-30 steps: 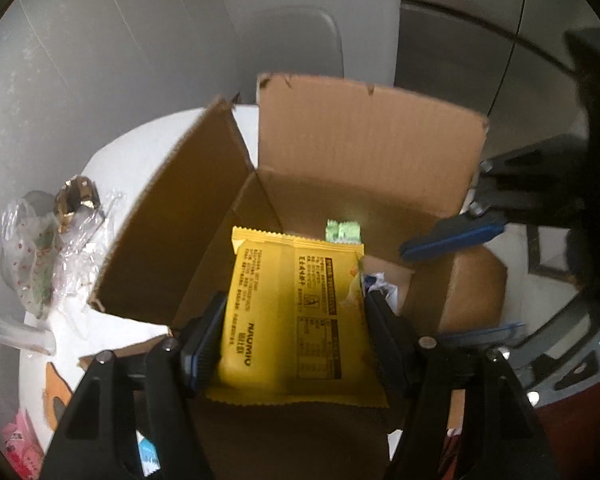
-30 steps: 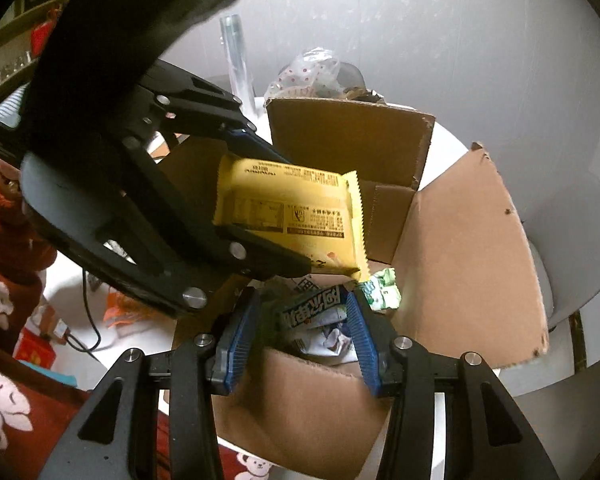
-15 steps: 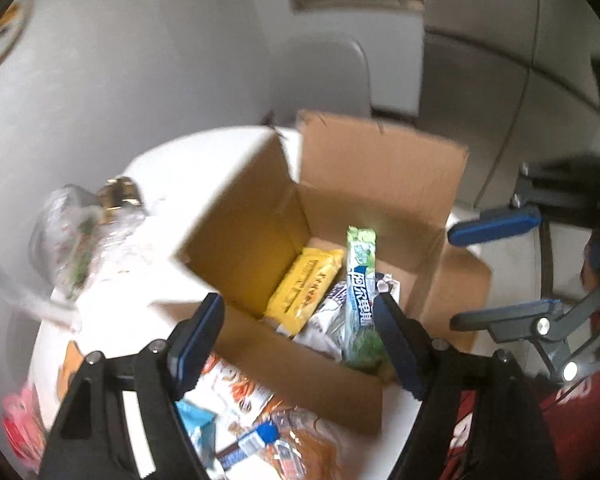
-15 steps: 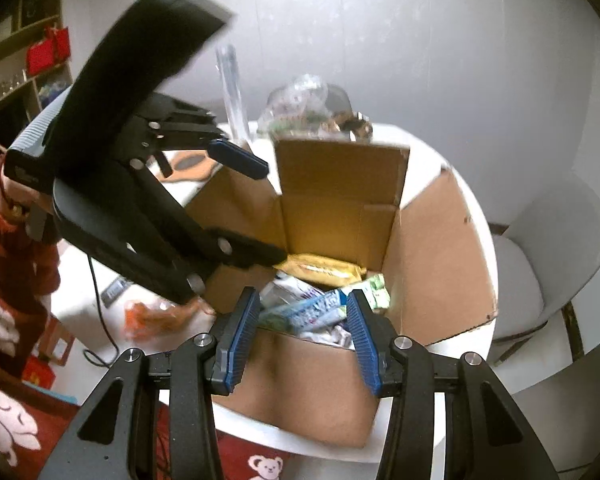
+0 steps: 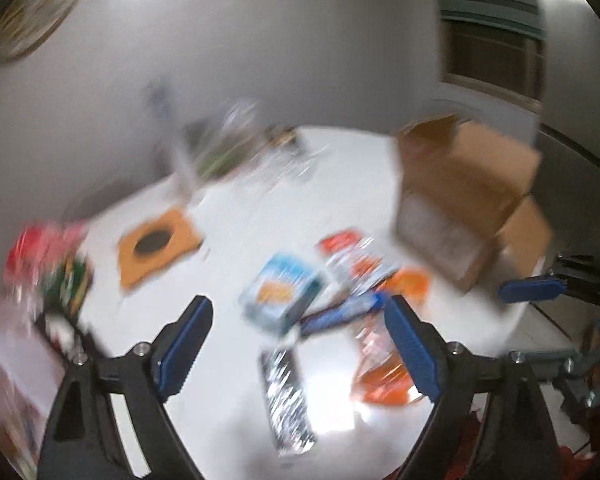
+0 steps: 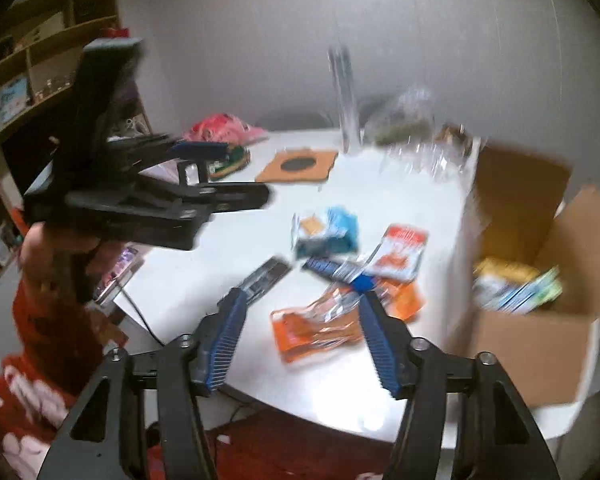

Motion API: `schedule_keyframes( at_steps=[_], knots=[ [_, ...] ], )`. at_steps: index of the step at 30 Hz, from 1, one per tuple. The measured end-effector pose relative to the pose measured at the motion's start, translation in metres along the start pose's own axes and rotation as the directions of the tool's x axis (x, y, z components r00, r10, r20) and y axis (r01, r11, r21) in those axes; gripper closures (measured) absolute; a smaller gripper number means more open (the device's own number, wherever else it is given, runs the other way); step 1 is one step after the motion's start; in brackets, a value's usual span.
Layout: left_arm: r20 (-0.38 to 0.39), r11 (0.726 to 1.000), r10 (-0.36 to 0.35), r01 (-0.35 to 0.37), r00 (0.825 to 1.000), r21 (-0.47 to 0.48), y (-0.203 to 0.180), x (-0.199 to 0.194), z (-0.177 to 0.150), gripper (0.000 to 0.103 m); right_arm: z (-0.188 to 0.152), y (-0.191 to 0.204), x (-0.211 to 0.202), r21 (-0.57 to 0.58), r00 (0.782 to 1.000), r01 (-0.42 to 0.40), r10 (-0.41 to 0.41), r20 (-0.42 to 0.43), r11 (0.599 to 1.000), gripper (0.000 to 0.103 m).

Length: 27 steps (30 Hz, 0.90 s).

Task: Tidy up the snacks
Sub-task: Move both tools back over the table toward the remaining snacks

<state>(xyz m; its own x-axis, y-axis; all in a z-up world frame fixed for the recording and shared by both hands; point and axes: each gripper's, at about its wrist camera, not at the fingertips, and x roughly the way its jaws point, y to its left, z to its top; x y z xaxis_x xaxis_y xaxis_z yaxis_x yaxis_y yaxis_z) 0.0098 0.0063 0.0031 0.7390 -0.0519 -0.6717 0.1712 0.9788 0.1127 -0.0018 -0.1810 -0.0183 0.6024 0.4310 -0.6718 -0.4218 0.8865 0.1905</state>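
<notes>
Both tongs empty, jaws opening: left tongs [image 5: 298,344] and right tongs [image 6: 300,340] above scattered snack packets on white round bench [image 6: 380,392]; brown cardboard box [image 6: 532,352] at frame right.

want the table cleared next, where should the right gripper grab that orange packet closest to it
Take the orange packet across its narrow width near the middle, coming down from above. It lies flat and crinkled on the white table, clear of the cardboard box. The right gripper is empty, its jaws opening.
</notes>
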Motion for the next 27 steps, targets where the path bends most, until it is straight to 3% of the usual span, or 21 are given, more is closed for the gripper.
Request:
schedule_keyframes(
  at_steps=[3,6,10,15,19,27],
  knots=[
    [-0.046,0.996,0.008,-0.012,0.999,-0.091,0.024,0.020,-0.043,0.017,-0.018,-0.006,0.038,0.093,0.991,0.133,-0.133,-0.008,0.987,0.034],
    [-0.083,0.989,-0.007,-0.006,0.997,-0.151,0.034,0.041,-0.072,0.017,-0.033,-0.022,0.064,0.229,0.985,0.171,-0.170,-0.024,0.958,0.025],
    [-0.112,0.985,-0.025,0.005,0.993,-0.172,0.035,0.066,-0.096,0.017,-0.039,-0.032,0.076,0.298,0.976,0.215,-0.218,-0.023,0.930,0.017],
    [-0.112,0.983,-0.075,0.055,0.991,-0.176,0.030,0.081,-0.104,0.018,-0.035,-0.031,0.087,0.336,0.969,0.243,-0.244,-0.039,0.910,0.017],
    [-0.102,0.984,-0.066,0.048,0.993,-0.171,0.029,0.083,-0.107,0.034,-0.030,-0.031,0.101,0.338,0.954,0.300,-0.289,-0.083,0.892,0.017],
    [-0.083,0.987,-0.050,0.036,0.995,-0.158,0.031,0.082,-0.111,0.045,-0.020,-0.020,0.128,0.326,0.909,0.416,-0.396,-0.129,0.849,0.012]
  ],
)
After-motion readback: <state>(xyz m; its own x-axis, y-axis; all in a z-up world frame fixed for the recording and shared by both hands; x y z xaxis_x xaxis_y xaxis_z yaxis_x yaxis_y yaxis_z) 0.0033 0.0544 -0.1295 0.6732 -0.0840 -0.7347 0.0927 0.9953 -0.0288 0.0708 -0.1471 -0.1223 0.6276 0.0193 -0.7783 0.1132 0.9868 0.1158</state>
